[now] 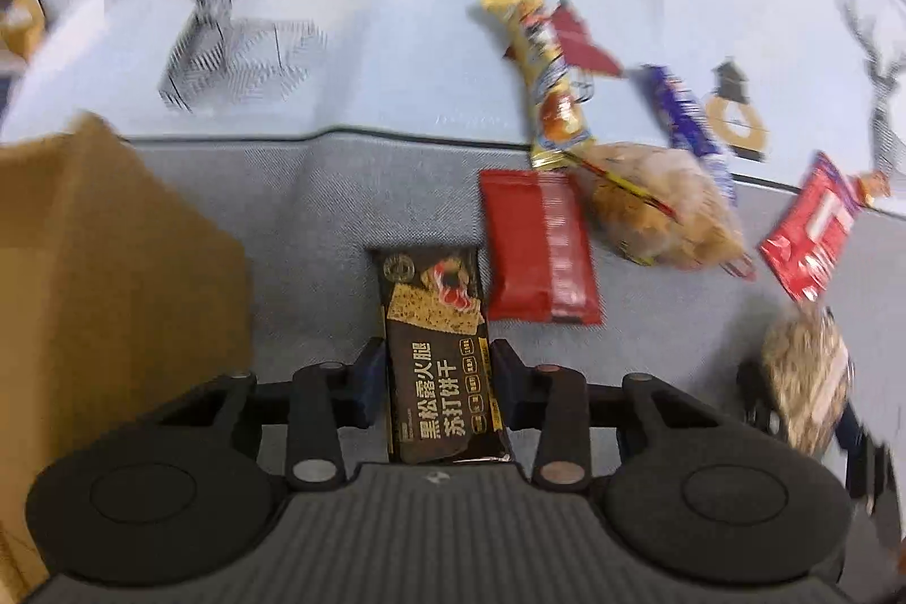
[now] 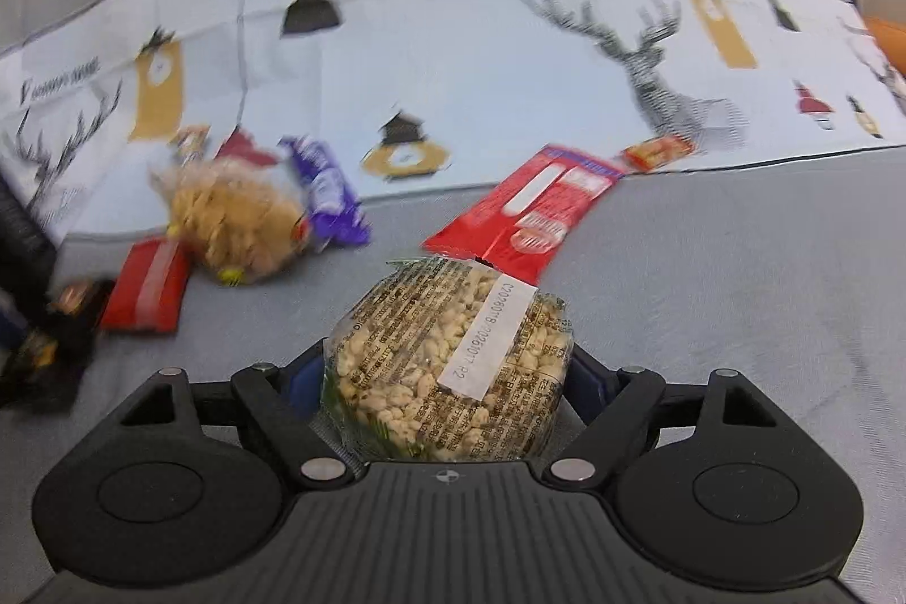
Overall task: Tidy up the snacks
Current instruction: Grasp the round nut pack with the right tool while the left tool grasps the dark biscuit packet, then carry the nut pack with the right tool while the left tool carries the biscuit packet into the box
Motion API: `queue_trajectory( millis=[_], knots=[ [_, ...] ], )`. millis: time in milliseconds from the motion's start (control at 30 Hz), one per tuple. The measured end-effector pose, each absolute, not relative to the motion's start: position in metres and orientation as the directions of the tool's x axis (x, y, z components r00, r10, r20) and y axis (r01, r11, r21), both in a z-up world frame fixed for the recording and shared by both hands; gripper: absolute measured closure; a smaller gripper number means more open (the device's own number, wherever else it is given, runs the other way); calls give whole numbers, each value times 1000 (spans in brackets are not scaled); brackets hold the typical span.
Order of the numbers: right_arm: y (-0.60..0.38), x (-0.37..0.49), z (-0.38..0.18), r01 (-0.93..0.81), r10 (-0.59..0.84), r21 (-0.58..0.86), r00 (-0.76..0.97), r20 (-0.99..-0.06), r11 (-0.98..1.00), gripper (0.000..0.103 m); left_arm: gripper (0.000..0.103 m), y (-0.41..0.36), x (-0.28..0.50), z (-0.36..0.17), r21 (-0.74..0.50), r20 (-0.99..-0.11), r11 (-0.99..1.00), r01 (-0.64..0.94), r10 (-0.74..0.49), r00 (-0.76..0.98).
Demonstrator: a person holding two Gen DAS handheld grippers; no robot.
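My left gripper is shut on a black cracker packet with gold lettering; its pads press the packet's long sides above the grey cloth. A round puffed-grain cake in a clear wrapper with a white label sits in my right gripper, which is shut on its sides. The same cake shows blurred at the right edge of the left wrist view. Loose on the surface lie a plain red packet, a clear bag of golden snacks, a yellow bar, a purple bar and a red-and-white packet.
A brown cardboard box stands close on the left of my left gripper. A white cloth printed with deer covers the far half of the grey surface. A small orange candy lies at the cloth's edge.
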State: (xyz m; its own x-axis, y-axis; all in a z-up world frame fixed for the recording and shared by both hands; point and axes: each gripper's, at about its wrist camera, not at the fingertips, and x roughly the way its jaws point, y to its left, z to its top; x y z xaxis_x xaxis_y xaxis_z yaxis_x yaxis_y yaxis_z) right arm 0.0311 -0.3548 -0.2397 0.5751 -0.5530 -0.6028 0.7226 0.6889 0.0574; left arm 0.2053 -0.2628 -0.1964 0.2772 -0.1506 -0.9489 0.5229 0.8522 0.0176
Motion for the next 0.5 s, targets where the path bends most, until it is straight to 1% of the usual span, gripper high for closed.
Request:
queue_trajectory(
  millis=[67,233,300,367,500],
  knots=[
    [-357,25,-238,739,-569,70,572,-592,670,20,60,-254,187,-178,18,-939,838,545,-172,296],
    [-348,2,-221,764,-606,54,551,-574,643,20,60,-211,128,-118,-43,-907,814,579,-274,319],
    [-334,-12,-199,765,-612,70,563,-555,640,20,60,-189,106,-95,-45,-897,808,587,-291,332],
    [-310,-31,-170,745,-606,99,606,-515,660,20,60,-169,84,-75,-23,-886,805,593,-291,361],
    [-247,-70,-110,653,-539,150,714,-447,742,20,60,-115,38,-32,-4,-852,798,603,-319,416]
  ],
)
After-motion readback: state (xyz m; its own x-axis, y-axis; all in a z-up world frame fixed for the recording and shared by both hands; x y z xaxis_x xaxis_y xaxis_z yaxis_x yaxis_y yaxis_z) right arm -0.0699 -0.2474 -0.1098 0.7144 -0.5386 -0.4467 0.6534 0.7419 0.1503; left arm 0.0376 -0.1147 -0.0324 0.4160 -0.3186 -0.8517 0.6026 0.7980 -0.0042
